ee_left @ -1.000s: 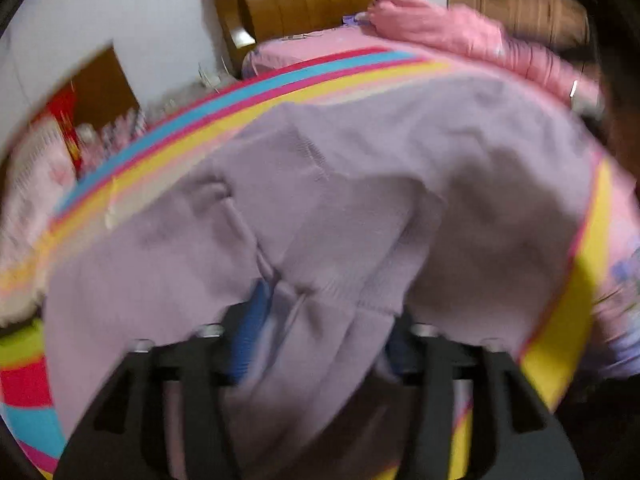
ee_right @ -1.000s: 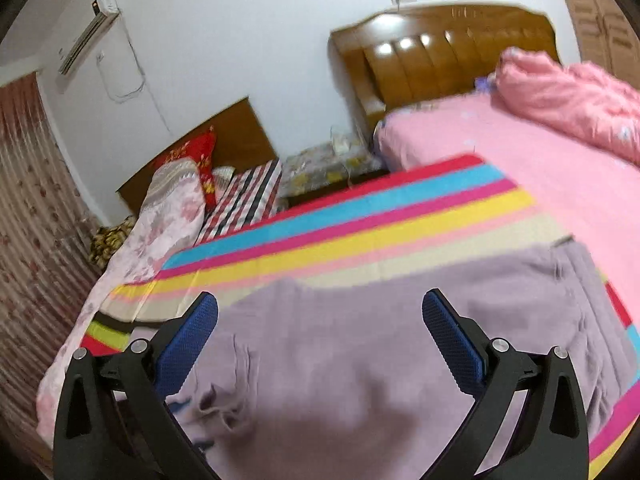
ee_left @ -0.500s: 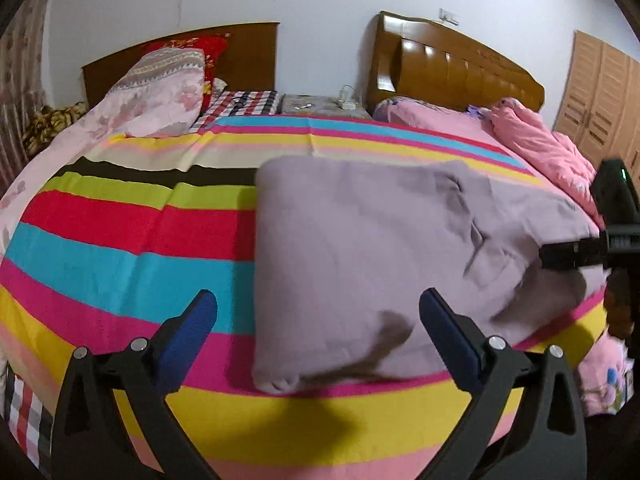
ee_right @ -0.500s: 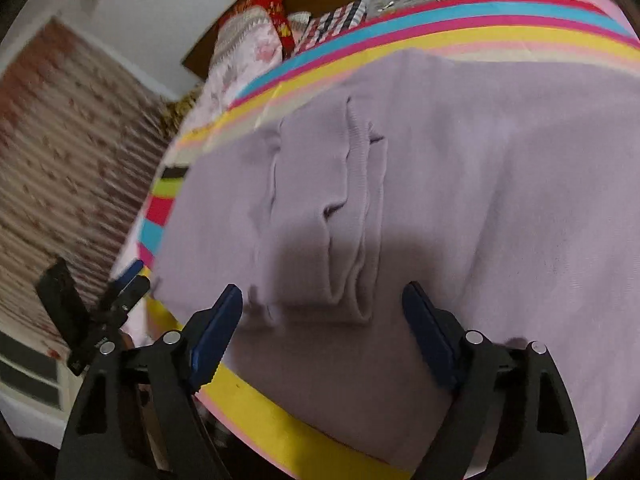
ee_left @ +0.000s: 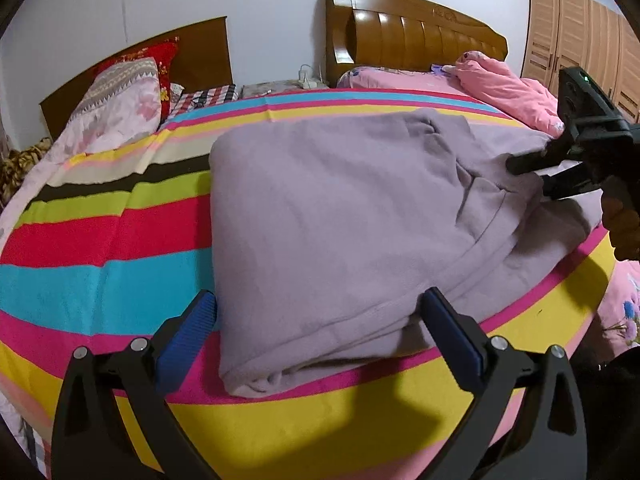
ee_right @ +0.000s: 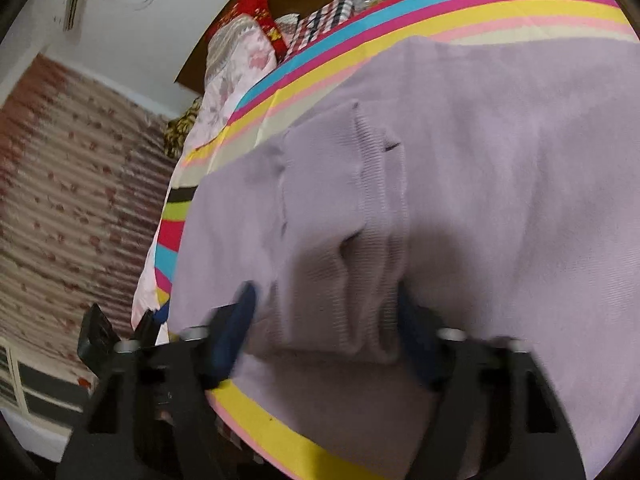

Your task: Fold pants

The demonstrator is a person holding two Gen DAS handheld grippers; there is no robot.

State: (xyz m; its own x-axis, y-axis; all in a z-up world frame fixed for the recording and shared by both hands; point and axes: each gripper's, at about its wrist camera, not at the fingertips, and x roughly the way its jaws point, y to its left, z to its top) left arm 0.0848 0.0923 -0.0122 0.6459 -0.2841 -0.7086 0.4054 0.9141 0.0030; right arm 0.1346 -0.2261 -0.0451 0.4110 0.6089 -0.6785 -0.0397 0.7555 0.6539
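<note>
Lilac pants (ee_left: 340, 216) lie folded over on a striped bedspread (ee_left: 100, 240). My left gripper (ee_left: 320, 328) is open, its blue pads on either side of the folded near edge, holding nothing. In the left wrist view my right gripper (ee_left: 536, 176) reaches into the pants at the right, jaws partly apart. In the right wrist view the right gripper (ee_right: 328, 328) straddles the ribbed cuffs (ee_right: 360, 248) of the pants (ee_right: 500, 200); the blurred pads sit beside the cloth, not clamped.
A pink quilt (ee_left: 508, 88) lies on the second bed at the back right. Pillows (ee_left: 120, 100) sit at the back left under wooden headboards (ee_left: 400, 36). A wardrobe (ee_left: 580, 32) stands at the far right. The bed's front edge is close below the left gripper.
The left gripper let go of the pants, pulled back and opened. The right gripper swung down onto the cuffs and its jaws have narrowed around them.
</note>
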